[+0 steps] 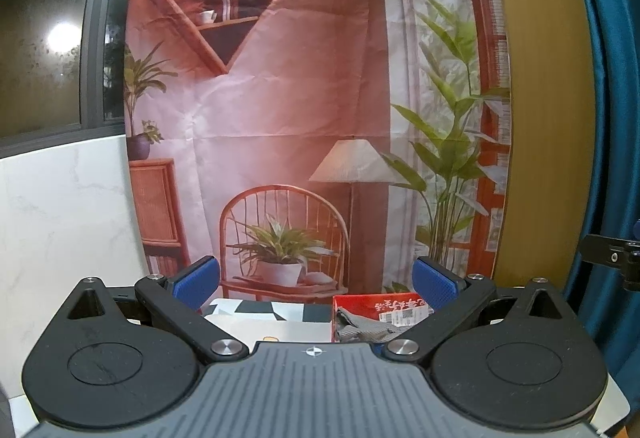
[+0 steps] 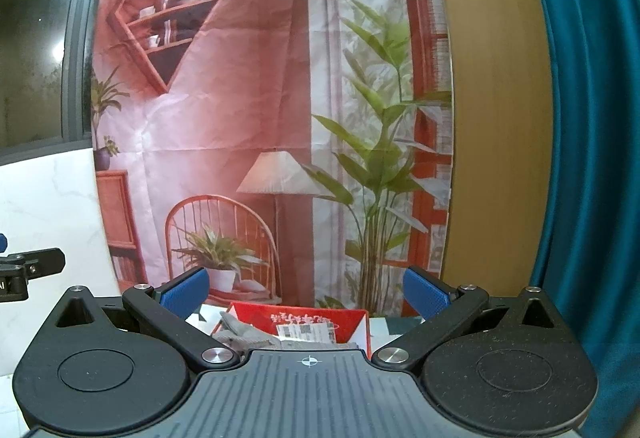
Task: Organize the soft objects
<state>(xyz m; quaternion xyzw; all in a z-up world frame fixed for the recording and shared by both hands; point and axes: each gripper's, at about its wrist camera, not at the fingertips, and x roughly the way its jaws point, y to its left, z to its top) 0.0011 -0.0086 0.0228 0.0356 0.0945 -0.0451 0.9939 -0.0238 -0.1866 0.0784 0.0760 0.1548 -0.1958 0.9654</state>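
Both tools are held high and level, looking at the wall hanging rather than at the work. The left tool (image 1: 316, 280) has its blue pads spread wide with nothing between them; the right tool (image 2: 306, 290) is likewise spread and empty. Below them a red box (image 2: 296, 322) stands on the bench toward its far edge, grey cloth (image 2: 244, 334) bunched inside. The camera bodies hide most of the box, so a blind descent could strike its wall, or pinch cardboard along with cloth.

Both the left gripper (image 1: 316, 280) and right gripper (image 2: 306, 288) have black linkages, silver screws, blue textured pads (image 1: 198, 278), ribbed grey bodies
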